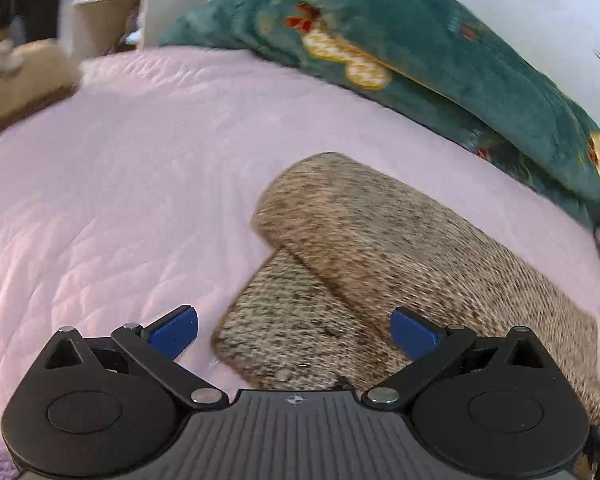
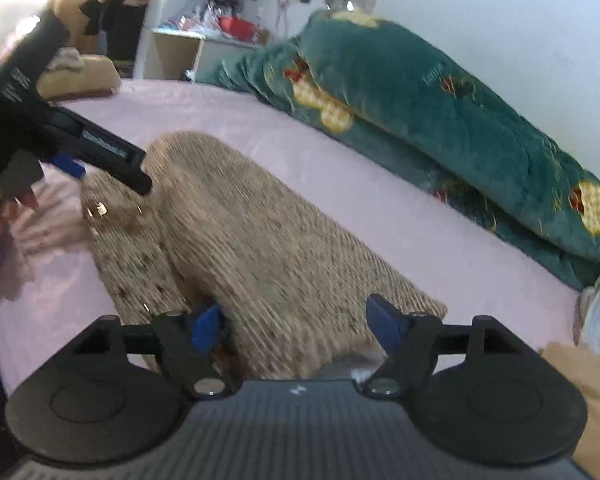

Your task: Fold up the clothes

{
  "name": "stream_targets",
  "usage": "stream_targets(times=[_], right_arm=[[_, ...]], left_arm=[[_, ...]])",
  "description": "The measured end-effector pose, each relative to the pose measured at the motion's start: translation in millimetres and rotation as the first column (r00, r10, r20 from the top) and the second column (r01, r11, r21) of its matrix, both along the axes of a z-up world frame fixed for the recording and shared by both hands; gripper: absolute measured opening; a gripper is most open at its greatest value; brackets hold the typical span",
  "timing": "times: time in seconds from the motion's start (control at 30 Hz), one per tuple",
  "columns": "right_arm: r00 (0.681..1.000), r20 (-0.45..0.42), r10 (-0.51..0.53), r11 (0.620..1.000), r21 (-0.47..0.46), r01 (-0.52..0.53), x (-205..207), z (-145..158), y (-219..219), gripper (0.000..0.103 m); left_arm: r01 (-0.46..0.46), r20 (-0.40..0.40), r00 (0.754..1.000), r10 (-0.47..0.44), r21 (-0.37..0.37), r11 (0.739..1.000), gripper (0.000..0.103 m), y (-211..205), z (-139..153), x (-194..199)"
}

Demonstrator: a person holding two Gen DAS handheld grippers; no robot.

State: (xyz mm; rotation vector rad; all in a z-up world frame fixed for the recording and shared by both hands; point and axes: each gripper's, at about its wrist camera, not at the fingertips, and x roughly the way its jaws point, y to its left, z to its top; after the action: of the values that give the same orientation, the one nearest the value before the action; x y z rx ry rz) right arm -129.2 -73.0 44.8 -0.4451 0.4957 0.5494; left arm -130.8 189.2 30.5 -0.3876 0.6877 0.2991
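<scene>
A speckled beige-and-brown knitted garment (image 1: 380, 256) is laid on the pale pink quilted bedspread (image 1: 120, 160), near the rumpled dark green plush blanket with yellow gingerbread figures (image 1: 440, 68) that is heaped along the white wall; one long panel of the knit is already turned over diagonally across a lower layer, so the folding is judged to be partly done, with at least one more fold and a squaring of the edges remaining.

The left gripper (image 1: 294, 330) is held just above the near end of the lower layer, its blue-padded fingers (image 1: 174, 330) spread wide with nothing between them; in the right wrist view it is seen at the far left, over the garment's far corner. The right gripper (image 2: 296, 326) is likewise seen with fingers parted, the folded panel's near end lying between them; whether the cloth is touched by the pads cannot be told through the blur, but nothing is pinched.

The next move is judged to call for both grippers to be closed on matching edges or corners of the knit, both layers being caught together so that the fold already made is not pulled apart, and the thick, slack fabric then being carried over evenly.

No containers are visible on the bed; only a cluttered white shelf unit (image 2: 204, 46) is made out beyond it, its contents too blurred to be named.
</scene>
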Motion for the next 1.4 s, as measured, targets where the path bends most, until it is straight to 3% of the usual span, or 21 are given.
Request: stream_targets(times=[0.1, 0.13, 0.23, 0.3, 0.4, 0.47, 0.5, 0.57, 0.67, 0.8, 0.87, 1.0, 1.07, 1.17, 1.27, 1.4], right_arm=[[1.0, -0.002, 0.015, 1.0, 0.0, -0.015, 2.0, -1.7, 3.8, 0.078], [0.999, -0.033, 0.02, 1.0, -0.013, -0.02, 4.6, -6.1, 4.1, 0.073], [0.989, -0.141, 0.031, 0.998, -0.052, -0.039, 13.2, -19.8, 4.5, 0.035], [0.984, -0.175, 0.04, 0.997, -0.064, -0.052, 14.6, -24.4, 2.5, 0.025], [0.964, -0.26, 0.063, 0.994, -0.065, -0.083, 15.2, -18.8, -1.4, 0.027], [0.957, -0.28, 0.071, 0.994, -0.063, -0.092, 13.2, -15.4, -2.3, 0.038], [0.958, -0.279, 0.074, 0.994, -0.06, -0.094, 12.1, -13.9, -3.3, 0.05], [0.959, -0.272, 0.074, 0.993, -0.067, -0.096, 7.8, -17.0, -2.9, 0.061], [0.963, -0.259, 0.071, 0.992, -0.082, -0.096, 1.9, -25.1, -0.3, 0.069], [0.965, -0.259, 0.031, 0.996, -0.076, -0.052, 9.0, -35.6, 0.9, 0.065], [0.961, -0.276, 0.016, 0.998, -0.056, -0.033, 13.8, -35.7, 0.0, 0.061], [0.955, -0.296, 0.009, 0.998, -0.051, -0.025, 18.4, -32.7, -2.2, 0.052], [0.952, -0.307, -0.004, 0.999, -0.033, -0.007, 20.8, -31.2, -5.5, 0.048], [0.951, -0.308, -0.029, 1.0, -0.019, 0.024, 21.8, -29.4, -6.0, 0.042], [0.958, -0.282, -0.055, 0.998, -0.026, 0.05, 16.5, -28.8, -1.3, 0.032], [0.964, -0.253, -0.082, 0.996, -0.054, 0.071, 10.2, -27.5, 2.7, 0.023]], left_arm=[[0.004, 0.001, 1.0, -0.004, -0.013, 1.0, 0.103, 4.2, 0.1, -0.6], [0.016, 0.004, 1.0, -0.015, -0.015, 1.0, 0.103, 3.4, 0.4, -0.5], [0.066, 0.004, 0.998, -0.066, 0.021, 0.998, 0.103, -3.4, 1.4, -0.2], [0.093, 0.005, 0.996, -0.094, 0.072, 0.993, 0.103, -9.1, 4.0, -2.1], [0.135, 0.02, 0.99, -0.141, 0.182, 0.974, 0.103, -14.1, 15.0, 2.5], [0.167, 0.034, 0.983, -0.182, 0.261, 0.951, 0.103, -15.6, 23.8, 8.7], [0.185, 0.044, 0.978, -0.205, 0.276, 0.943, 0.103, -11.7, 27.7, 14.7], [0.223, 0.066, 0.965, -0.252, 0.29, 0.93, 0.103, -1.4, 34.9, 28.0], [0.309, 0.042, 0.944, -0.328, 0.247, 0.918, 0.103, 20.9, 33.2, 53.8], [0.412, 0.001, 0.907, -0.421, 0.206, 0.888, 0.099, 36.7, 17.5, 77.3], [0.461, -0.005, 0.881, -0.473, 0.231, 0.857, 0.09, 33.9, 10.0, 80.9], [0.499, -0.029, 0.855, -0.517, 0.314, 0.808, 0.071, 15.8, 3.9, 83.2], [0.499, -0.041, 0.855, -0.516, 0.332, 0.8, 0.052, 11.2, 2.9, 84.4], [0.482, -0.053, 0.867, -0.495, 0.338, 0.808, 0.039, 8.4, 2.6, 81.1], [0.479, -0.063, 0.868, -0.493, 0.374, 0.794, 0.029, -2.3, 6.8, 71.1], [0.478, -0.078, 0.868, -0.491, 0.401, 0.782, 0.025, -10.2, 15.7, 60.8]])
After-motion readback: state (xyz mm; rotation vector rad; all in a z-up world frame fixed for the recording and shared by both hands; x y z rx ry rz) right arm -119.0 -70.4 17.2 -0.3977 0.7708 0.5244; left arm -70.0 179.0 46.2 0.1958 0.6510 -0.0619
